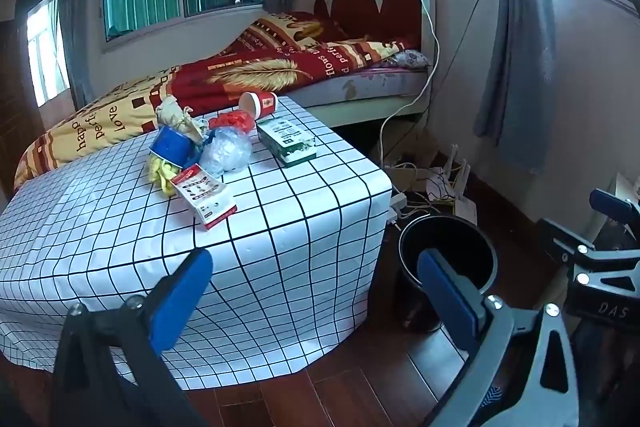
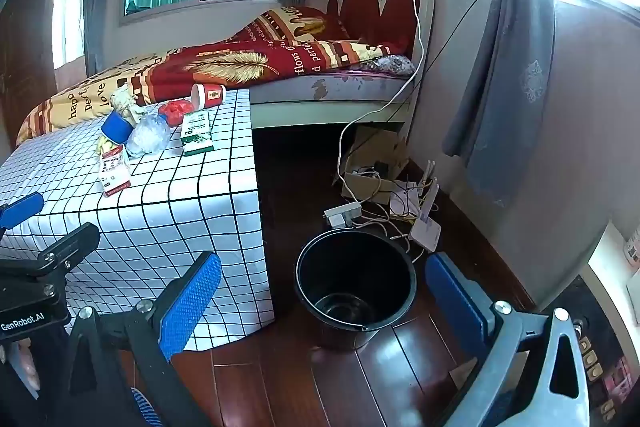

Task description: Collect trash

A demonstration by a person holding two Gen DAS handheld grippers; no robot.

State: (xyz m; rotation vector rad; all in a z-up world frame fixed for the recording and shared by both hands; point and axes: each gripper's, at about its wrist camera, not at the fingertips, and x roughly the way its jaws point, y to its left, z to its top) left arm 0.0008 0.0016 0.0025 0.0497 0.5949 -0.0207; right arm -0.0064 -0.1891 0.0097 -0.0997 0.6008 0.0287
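Trash lies in a heap on the far part of a table with a white grid cloth (image 1: 280, 227) (image 2: 180, 195). In it are a tipped red paper cup (image 1: 258, 103) (image 2: 208, 95), a green-and-white box (image 1: 286, 141) (image 2: 197, 131) and a crumpled clear plastic bag (image 1: 226, 153) (image 2: 148, 137). There are also a blue cup (image 1: 172, 147) (image 2: 116, 129) and a red-and-white carton (image 1: 204, 197) (image 2: 115, 175). An empty black bin (image 1: 440, 239) (image 2: 352, 267) stands on the floor right of the table. My left gripper (image 1: 316, 291) hangs open over the table's near corner. My right gripper (image 2: 324, 297) is open above the bin. Neither holds anything.
A bed with a red and yellow quilt (image 1: 240, 71) runs behind the table. A power strip (image 2: 342, 215), a white router (image 2: 426, 231), tangled cables and cardboard (image 2: 376, 163) clutter the floor by the wall past the bin. A grey curtain (image 2: 508, 67) hangs at the right.
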